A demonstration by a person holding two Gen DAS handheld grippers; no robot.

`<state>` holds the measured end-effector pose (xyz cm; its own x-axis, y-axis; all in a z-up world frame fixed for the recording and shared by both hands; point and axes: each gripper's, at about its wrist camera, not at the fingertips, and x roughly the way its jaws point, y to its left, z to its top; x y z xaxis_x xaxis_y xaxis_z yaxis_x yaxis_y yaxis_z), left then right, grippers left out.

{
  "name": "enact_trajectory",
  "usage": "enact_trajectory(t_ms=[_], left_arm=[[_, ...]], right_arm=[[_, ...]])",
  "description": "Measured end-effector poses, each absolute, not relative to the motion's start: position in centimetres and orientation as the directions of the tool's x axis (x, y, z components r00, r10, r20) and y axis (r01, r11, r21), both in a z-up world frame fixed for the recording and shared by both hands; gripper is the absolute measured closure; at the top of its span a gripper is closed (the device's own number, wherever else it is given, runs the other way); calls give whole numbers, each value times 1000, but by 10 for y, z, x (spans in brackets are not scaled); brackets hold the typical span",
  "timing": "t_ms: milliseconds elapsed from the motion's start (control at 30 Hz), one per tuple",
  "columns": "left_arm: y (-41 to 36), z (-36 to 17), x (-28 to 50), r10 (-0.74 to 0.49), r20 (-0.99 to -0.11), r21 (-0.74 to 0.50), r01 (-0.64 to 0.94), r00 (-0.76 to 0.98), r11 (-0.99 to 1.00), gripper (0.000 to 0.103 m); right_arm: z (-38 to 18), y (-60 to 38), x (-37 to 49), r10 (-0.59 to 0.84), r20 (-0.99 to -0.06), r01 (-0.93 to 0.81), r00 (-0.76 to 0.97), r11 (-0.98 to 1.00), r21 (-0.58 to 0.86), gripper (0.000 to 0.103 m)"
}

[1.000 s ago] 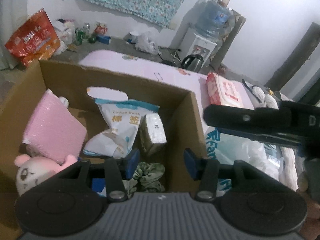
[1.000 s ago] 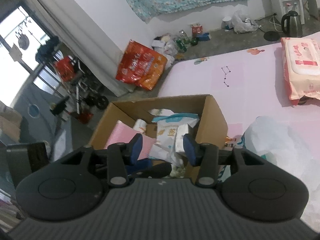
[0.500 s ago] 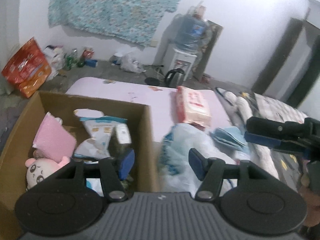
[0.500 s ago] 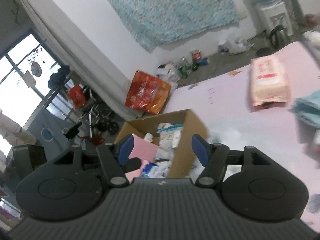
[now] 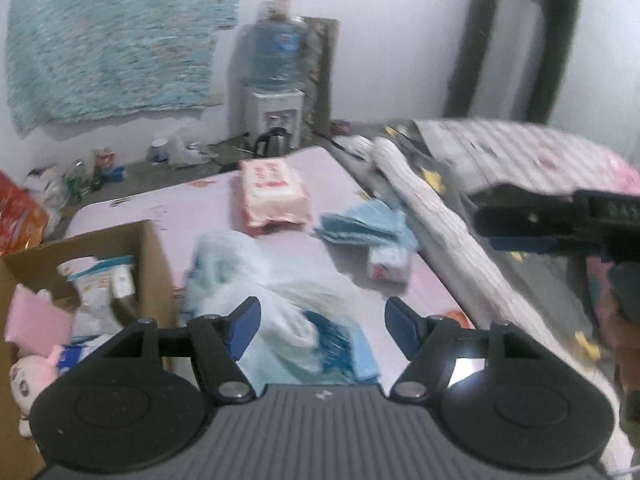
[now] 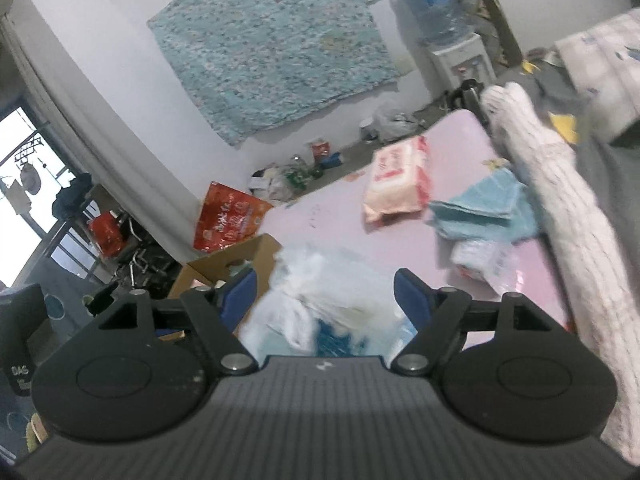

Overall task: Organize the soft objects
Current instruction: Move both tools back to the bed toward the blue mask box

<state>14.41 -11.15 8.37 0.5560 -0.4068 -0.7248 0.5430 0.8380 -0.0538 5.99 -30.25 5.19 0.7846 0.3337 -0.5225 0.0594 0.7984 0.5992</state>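
Note:
My left gripper (image 5: 322, 326) is open and empty above a white plastic bag (image 5: 276, 292) with blue packs inside. A cardboard box (image 5: 148, 248) at the left holds a pink pad (image 5: 38, 318), a plush toy (image 5: 30, 372) and white packets. My right gripper (image 6: 326, 300) is open and empty over the same bag (image 6: 320, 280); it shows side-on in the left wrist view (image 5: 540, 226). On the pink mattress (image 5: 192, 208) lie a pink wipes pack (image 5: 274, 192), blue folded cloths (image 5: 368, 224) and a small packet (image 5: 390, 264).
A white knitted roll (image 6: 560, 184) and a grey striped blanket (image 5: 520, 148) lie along the mattress's right side. A water dispenser (image 5: 276, 92) and kettle (image 5: 272, 140) stand at the back wall. An orange bag (image 6: 228, 216) and clutter sit on the floor.
Both grippers have pulled up and swung right, away from the box, toward the bag and mattress. Both jaws have opened wider.

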Motion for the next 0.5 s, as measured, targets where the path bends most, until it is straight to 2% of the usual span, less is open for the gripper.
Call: enact_trajectory(t_ms=[233,500], left_arm=[[-147,49,120,-406,-760,-33,594,507,804,37],[-182,7,97,-437,-799,-77,651,414,756,61]], right_arm=[[1,-325,43,354,-552,102,755,768,632,28],[-53,-335,26,440,-542,95,716,708,700,35]])
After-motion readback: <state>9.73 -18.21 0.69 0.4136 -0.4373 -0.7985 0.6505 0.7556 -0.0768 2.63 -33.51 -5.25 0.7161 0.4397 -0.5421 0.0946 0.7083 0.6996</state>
